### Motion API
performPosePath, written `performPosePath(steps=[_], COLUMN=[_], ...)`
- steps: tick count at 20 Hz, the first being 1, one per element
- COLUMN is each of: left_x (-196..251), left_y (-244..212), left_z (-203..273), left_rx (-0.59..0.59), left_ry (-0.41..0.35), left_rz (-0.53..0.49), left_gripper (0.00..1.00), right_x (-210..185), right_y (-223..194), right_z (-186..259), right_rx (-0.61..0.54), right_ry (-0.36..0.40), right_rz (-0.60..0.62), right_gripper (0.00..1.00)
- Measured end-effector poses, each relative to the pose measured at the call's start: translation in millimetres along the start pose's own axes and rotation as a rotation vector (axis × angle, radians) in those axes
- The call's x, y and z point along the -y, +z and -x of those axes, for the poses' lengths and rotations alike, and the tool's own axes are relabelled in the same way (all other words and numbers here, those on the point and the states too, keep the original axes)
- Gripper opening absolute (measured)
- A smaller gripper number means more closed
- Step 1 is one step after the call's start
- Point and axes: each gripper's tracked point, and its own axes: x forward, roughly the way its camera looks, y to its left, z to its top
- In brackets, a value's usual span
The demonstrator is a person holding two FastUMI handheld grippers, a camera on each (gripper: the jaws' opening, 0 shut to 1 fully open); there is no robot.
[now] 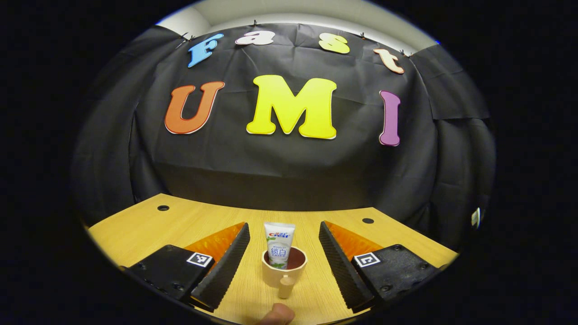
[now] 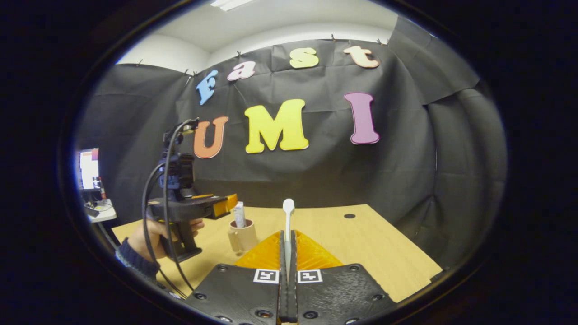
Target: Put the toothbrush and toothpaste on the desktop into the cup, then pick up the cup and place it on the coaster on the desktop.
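Note:
A beige cup (image 1: pixel 284 269) stands on the wooden desk (image 1: pixel 149 230), its handle turned toward me. The white toothpaste tube (image 1: pixel 279 243) stands upright inside it. My left gripper (image 1: pixel 283 225) is open, one finger on each side of the cup and clear of it. In the right gripper view, my right gripper (image 2: pixel 287 234) is shut on a white toothbrush (image 2: pixel 288 212), which points up and away. To its left are the cup (image 2: pixel 244 238) with the toothpaste tube (image 2: pixel 239 214), and the left gripper (image 2: pixel 223 205) held in a hand (image 2: pixel 151 234) just left of the cup.
The desk (image 2: pixel 370 248) has round cable holes (image 1: pixel 163 208) (image 1: pixel 368 220) (image 2: pixel 349 215) near its far edge, against the black cloth wall. A fingertip (image 1: pixel 277 313) shows at the bottom of the left gripper view. A lit screen (image 2: pixel 89 169) stands on a side table at far left.

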Motion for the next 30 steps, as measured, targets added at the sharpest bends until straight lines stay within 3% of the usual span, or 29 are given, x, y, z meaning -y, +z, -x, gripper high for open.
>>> performPosePath(steps=[5, 13, 18, 23, 30], left_x=[2.5, -32.9, -40.0, -42.9, -70.9], left_y=[-0.4, 36.3, 50.8, 52.5, 53.0], left_z=[47.2, 111.4, 138.7, 144.1, 140.4], left_rx=[-0.02, 0.063, 0.119, 0.12, 0.116], left_ry=[-0.016, 0.052, 0.038, 0.037, 0.061], left_rz=[-0.037, -0.012, -0.018, -0.018, 0.027], left_gripper=[0.98, 0.98, 0.97, 0.97, 0.97], right_x=[-21.0, -75.6, -126.7, -162.6, -189.4], right_y=[32.8, 77.5, 64.2, 55.7, 19.2], right_z=[-40.8, -120.7, -161.9, -201.7, -239.7], right_rx=[0.041, 0.069, 0.039, 0.059, -0.013], right_ry=[0.035, 0.105, 0.18, 0.201, 0.211], right_rz=[-0.019, -0.014, -0.004, -0.003, -0.006], right_gripper=[0.0, 0.0, 0.0, 0.0, 0.03])
